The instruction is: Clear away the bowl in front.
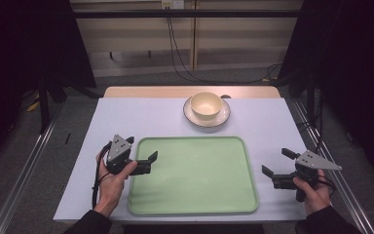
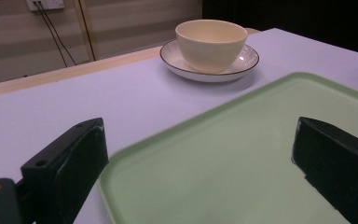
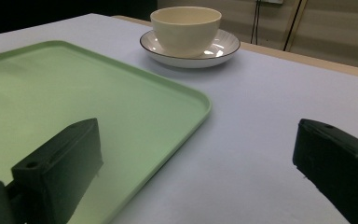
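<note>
A pale green tray [image 1: 193,195] lies bare in the middle of the table. Behind it a cream bowl [image 1: 206,104] stands on a white, dark-rimmed plate [image 1: 220,118]. My left gripper [image 1: 141,148] is open at the tray's left edge, with one jaw over the tray and one over the table. My right gripper [image 1: 277,162] is open just right of the tray, holding nothing. The left gripper view has the left gripper [image 2: 200,135] over the tray [image 2: 242,140], with the bowl [image 2: 209,42] and plate [image 2: 247,59] beyond. In the right gripper view the right gripper [image 3: 198,133] straddles the edge of the tray [image 3: 74,79], facing the bowl [image 3: 185,28] and plate [image 3: 223,46].
The table [image 1: 141,117] has a pale lavender top with a wooden strip along its far edge. Metal rails run down the floor on both sides, and black curtains hang left and right. Cables drop down the back wall [image 1: 175,44].
</note>
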`<state>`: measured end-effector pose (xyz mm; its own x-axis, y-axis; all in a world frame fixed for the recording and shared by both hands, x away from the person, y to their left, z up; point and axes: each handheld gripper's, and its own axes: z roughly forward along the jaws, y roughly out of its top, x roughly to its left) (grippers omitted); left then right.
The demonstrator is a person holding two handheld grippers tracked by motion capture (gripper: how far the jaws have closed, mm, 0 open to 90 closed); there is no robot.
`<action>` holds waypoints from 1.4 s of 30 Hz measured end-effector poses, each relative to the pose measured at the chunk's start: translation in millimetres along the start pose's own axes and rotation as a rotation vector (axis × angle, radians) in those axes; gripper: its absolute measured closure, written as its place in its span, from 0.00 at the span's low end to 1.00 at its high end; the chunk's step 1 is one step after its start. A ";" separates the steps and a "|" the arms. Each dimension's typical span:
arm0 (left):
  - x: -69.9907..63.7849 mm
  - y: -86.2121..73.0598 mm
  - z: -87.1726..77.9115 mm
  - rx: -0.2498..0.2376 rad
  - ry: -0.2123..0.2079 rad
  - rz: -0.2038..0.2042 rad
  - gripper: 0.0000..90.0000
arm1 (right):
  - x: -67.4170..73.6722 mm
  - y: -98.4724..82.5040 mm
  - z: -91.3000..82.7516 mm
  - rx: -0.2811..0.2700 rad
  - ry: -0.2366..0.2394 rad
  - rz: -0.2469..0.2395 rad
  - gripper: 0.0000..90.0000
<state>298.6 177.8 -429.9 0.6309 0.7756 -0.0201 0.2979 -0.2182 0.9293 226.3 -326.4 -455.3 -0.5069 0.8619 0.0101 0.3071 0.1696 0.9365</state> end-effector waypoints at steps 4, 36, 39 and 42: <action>1.9 0.7 4.9 0.014 0.003 0.011 0.04 | -0.2 0.2 -0.4 -0.004 0.001 0.001 0.01; 8.3 41.0 74.5 0.021 -0.048 0.040 0.03 | 1.7 -0.9 2.3 0.001 0.027 -0.006 0.01; 9.5 47.6 80.6 0.019 -0.050 0.044 0.03 | 1.7 -0.8 1.7 0.000 0.025 -0.001 0.01; 9.7 53.6 87.8 0.015 -0.060 0.048 0.03 | 1.3 -0.6 1.5 -0.008 0.027 -0.005 0.01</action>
<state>383.6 121.6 -412.7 0.6860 0.7276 0.0016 0.2769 -0.2631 0.9242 226.7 -324.7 -456.5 -0.5303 0.8477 0.0148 0.2983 0.1703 0.9391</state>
